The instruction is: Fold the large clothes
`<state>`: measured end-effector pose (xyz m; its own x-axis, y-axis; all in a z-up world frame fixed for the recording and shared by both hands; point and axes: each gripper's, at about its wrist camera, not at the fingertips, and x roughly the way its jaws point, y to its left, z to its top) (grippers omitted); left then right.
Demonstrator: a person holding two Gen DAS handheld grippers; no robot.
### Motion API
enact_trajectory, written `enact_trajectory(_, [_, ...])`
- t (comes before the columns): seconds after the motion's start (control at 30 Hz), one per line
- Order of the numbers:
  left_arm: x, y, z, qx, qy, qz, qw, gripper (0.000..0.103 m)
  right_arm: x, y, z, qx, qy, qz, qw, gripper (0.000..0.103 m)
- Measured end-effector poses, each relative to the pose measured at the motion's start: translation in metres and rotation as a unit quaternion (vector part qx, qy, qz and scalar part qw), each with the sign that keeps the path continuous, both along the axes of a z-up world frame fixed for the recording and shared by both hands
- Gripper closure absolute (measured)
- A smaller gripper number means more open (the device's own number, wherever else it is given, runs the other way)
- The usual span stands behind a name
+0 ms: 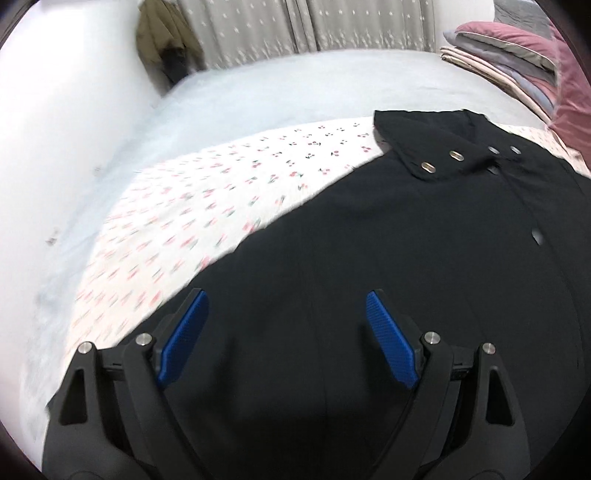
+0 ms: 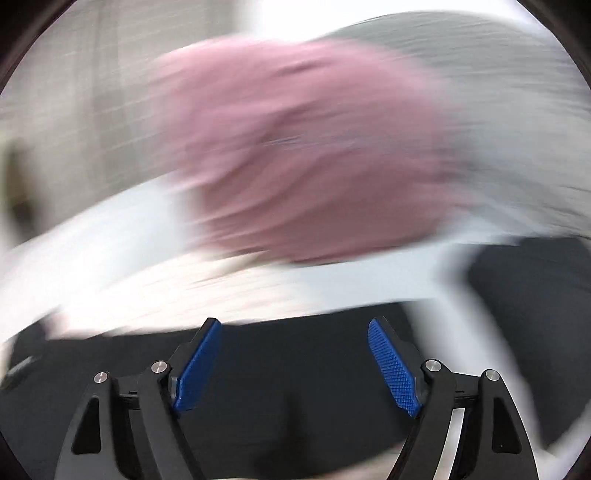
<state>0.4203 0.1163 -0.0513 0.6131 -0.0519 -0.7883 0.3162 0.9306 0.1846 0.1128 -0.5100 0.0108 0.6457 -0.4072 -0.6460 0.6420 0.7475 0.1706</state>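
I see one black coat (image 1: 406, 258) spread on the cherry-print sheet (image 1: 207, 206), four metal snaps along its collar. Both my left hand-held gripper (image 1: 287, 306) and right hand-held gripper (image 2: 294, 334) hang wide open and empty above the coat. Beyond the coat the right view is all blur, only a pink mass (image 2: 303, 155) showing.

A pale blue bed (image 1: 258, 96) fills the frame's middle, a cherry-print sheet (image 1: 207, 206) spread across it. Grey star-patterned curtains (image 1: 295, 26) hang along the top; folded pink bedding (image 1: 517, 62) is stacked upper right.
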Motion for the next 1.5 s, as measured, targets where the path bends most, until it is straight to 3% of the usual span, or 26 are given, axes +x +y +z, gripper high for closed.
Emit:
enact_trajectory(0.1, [0.050, -0.008, -0.017, -0.054, 0.038, -0.017, 0.9977, 0.016, 0.079, 0.034, -0.012, 0.038, -0.004, 0.150, 0.988, 0.021])
enact_trajectory(0.23, [0.084, -0.028, -0.042, -0.095, 0.075, -0.041, 0.9918, 0.016, 0.187, 0.094, -0.040, 0.030, 0.066, 0.285, 0.956, 0.021])
enact_trajectory(0.33, [0.093, -0.046, -0.048, -0.106, 0.091, -0.077, 0.9873, 0.017, 0.241, 0.137, -0.063, 0.009, 0.104, 0.350, 0.931, 0.021])
enact_trajectory(0.43, [0.096, -0.055, -0.048, -0.115, 0.097, -0.088, 0.9847, 0.026, 0.275, 0.160, -0.078, 0.004, 0.117, 0.389, 0.914, 0.021])
enact_trajectory(0.5, [0.097, -0.055, -0.048, -0.126, 0.097, -0.072, 0.9846, 0.044, 0.297, 0.156, -0.091, 0.019, 0.117, 0.399, 0.909, 0.021])
enact_trajectory(0.53, [0.098, -0.054, -0.048, -0.132, 0.094, -0.061, 0.9849, 0.050, 0.300, 0.159, -0.093, 0.022, 0.111, 0.402, 0.909, 0.023])
enact_trajectory(0.57, [0.100, -0.053, -0.048, -0.140, 0.091, -0.047, 0.9848, 0.070, 0.296, 0.166, -0.092, 0.022, 0.104, 0.404, 0.908, 0.042])
enact_trajectory(0.6, [0.102, -0.050, -0.048, -0.154, 0.091, -0.027, 0.9835, 0.085, 0.297, 0.172, -0.094, 0.022, 0.104, 0.412, 0.905, 0.066])
enact_trajectory(0.63, [0.102, -0.047, -0.047, -0.172, 0.090, 0.001, 0.9809, 0.087, 0.294, 0.176, -0.098, 0.010, 0.111, 0.413, 0.904, 0.100])
enact_trajectory(0.77, [0.095, -0.073, -0.028, -0.117, 0.006, 0.055, 0.9916, 0.094, 0.282, 0.216, -0.088, -0.121, 0.117, 0.365, 0.916, 0.103])
enact_trajectory(0.83, [0.099, -0.077, -0.009, -0.131, -0.029, 0.073, 0.9882, 0.095, 0.282, 0.211, -0.070, -0.143, 0.085, 0.314, 0.935, 0.103])
enact_trajectory(0.9, [0.107, -0.071, 0.002, -0.149, -0.049, 0.093, 0.9833, 0.103, 0.282, 0.191, -0.054, -0.143, 0.063, 0.266, 0.951, 0.103])
enact_trajectory(0.97, [0.121, -0.068, -0.001, -0.113, -0.057, 0.113, 0.9854, 0.103, 0.288, 0.174, -0.052, -0.105, 0.060, 0.257, 0.959, 0.100])
enact_trajectory(1.0, [0.133, -0.062, -0.009, -0.105, -0.028, 0.119, 0.9870, 0.103, 0.291, 0.166, -0.056, -0.068, 0.055, 0.273, 0.958, 0.100])
enact_trajectory(1.03, [0.136, -0.058, -0.013, -0.114, -0.015, 0.119, 0.9862, 0.103, 0.293, 0.162, -0.060, -0.037, 0.052, 0.288, 0.956, 0.099])
enact_trajectory(1.07, [0.135, -0.053, -0.014, -0.128, -0.008, 0.116, 0.9848, 0.102, 0.294, 0.161, -0.063, -0.013, 0.050, 0.300, 0.953, 0.090])
enact_trajectory(1.1, [0.133, -0.049, -0.014, -0.160, 0.002, 0.098, 0.9823, 0.092, 0.298, 0.161, -0.067, 0.019, 0.051, 0.322, 0.945, 0.082])
enact_trajectory(1.13, [0.134, -0.048, -0.014, -0.197, 0.021, 0.075, 0.9772, 0.081, 0.304, 0.161, -0.072, 0.050, 0.055, 0.344, 0.936, 0.054])
enact_trajectory(1.17, [0.137, -0.047, -0.014, -0.221, 0.040, 0.064, 0.9724, 0.050, 0.309, 0.164, -0.074, 0.066, 0.056, 0.352, 0.932, 0.030])
enact_trajectory(1.2, [0.139, -0.048, -0.014, -0.243, 0.059, 0.053, 0.9669, 0.030, 0.313, 0.167, -0.074, 0.071, 0.049, 0.353, 0.932, 0.027])
enact_trajectory(1.23, [0.140, -0.051, -0.014, -0.261, 0.071, 0.038, 0.9619, 0.028, 0.318, 0.173, -0.074, 0.074, 0.045, 0.358, 0.930, 0.027])
enact_trajectory(1.3, [0.141, -0.064, -0.016, -0.262, 0.090, 0.010, 0.9609, 0.023, 0.329, 0.179, -0.079, 0.093, 0.051, 0.364, 0.925, 0.027])
enact_trajectory(1.37, [0.143, -0.095, -0.024, -0.208, 0.112, -0.026, 0.9714, 0.020, 0.339, 0.184, -0.087, 0.106, 0.082, 0.375, 0.917, 0.026])
enact_trajectory(1.43, [0.134, -0.119, -0.040, -0.092, 0.112, -0.074, 0.9867, 0.020, 0.340, 0.201, -0.096, 0.065, 0.118, 0.391, 0.910, 0.026])
enact_trajectory(1.47, [0.130, -0.124, -0.046, -0.058, 0.110, -0.096, 0.9876, 0.019, 0.338, 0.204, -0.096, 0.049, 0.120, 0.401, 0.907, 0.026])
enact_trajectory(1.5, [0.124, -0.124, -0.049, -0.048, 0.100, -0.118, 0.9869, 0.019, 0.336, 0.206, -0.095, 0.036, 0.121, 0.414, 0.901, 0.026])
